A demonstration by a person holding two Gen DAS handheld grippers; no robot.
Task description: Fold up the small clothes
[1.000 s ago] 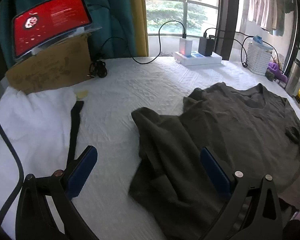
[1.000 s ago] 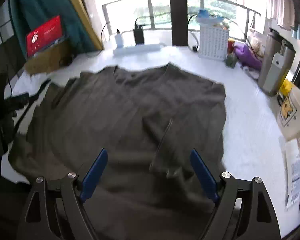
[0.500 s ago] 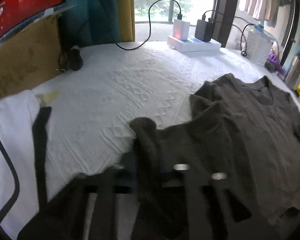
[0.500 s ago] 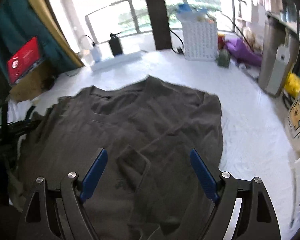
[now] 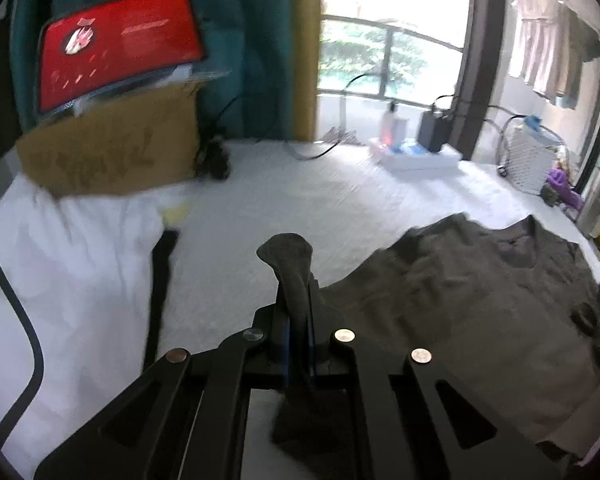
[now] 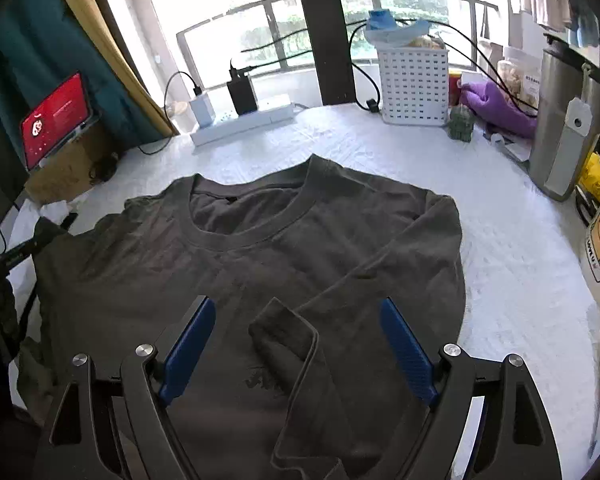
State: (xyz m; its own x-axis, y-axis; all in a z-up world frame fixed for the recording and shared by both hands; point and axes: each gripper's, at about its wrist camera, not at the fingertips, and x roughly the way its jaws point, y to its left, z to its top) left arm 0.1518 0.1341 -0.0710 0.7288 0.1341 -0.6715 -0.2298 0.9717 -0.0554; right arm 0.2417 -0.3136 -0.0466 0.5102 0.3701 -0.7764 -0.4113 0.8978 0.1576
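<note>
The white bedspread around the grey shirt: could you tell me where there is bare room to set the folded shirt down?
Bare bedspread lies right of the grey shirt, short of the steel flask, and between the collar and the power strip. The cardboard box side holds white cloth; the basket corner is crowded.

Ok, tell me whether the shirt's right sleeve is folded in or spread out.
Folded in: the dark shirt has its right sleeve lying diagonally across the chest, cuff between the open right tongs.
</note>
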